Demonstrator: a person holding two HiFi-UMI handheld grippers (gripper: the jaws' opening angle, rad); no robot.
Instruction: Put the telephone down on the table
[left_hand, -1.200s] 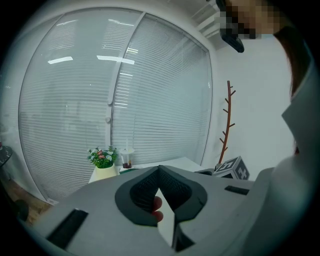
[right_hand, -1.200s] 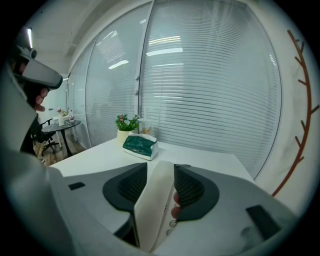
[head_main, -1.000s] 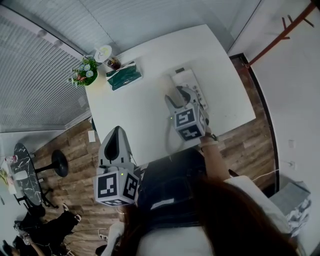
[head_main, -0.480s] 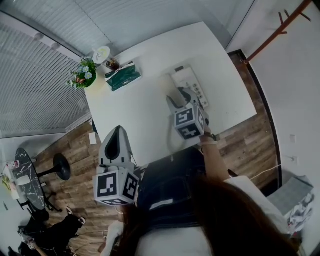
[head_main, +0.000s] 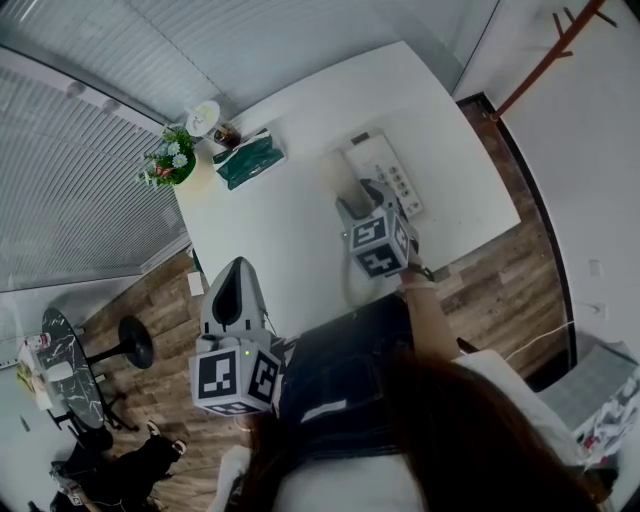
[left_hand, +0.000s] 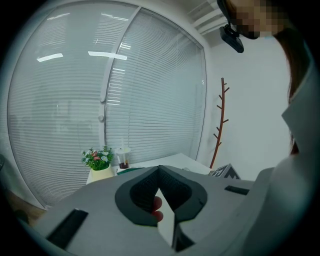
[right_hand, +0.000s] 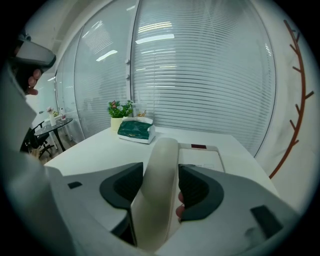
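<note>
White table (head_main: 280, 220) fills the upper middle of the head view, w/ closed blinds behind it. A green tissue pack (head_main: 248, 158) and a small flower pot (head_main: 172, 158) sit at its upper left corner. The telephone base (head_main: 385, 170) lies flat on the table, right of centre.

The handset (right_hand: 162, 150) is not on the base. It stands between the jaws of your right gripper (head_main: 365, 200), just below-left of the base in the head view. I cannot tell if its lower end touches the table yet. The jaws have just been opening a bit, but both pads look to be on the handset's sides, approx. at mid-length. Your left gripper (head_main: 232, 290) is at the lower left, near the table's edge, w/ jaws together and nothing in them.

As I judge, the handset is hard smooth plastic: light, stiff and prob. a bit slippery on its rounded back. Mid-length is a good place to hold it, so it does not tip. It is not very fragile, but a drop can crack it. No cord is visible.
</note>
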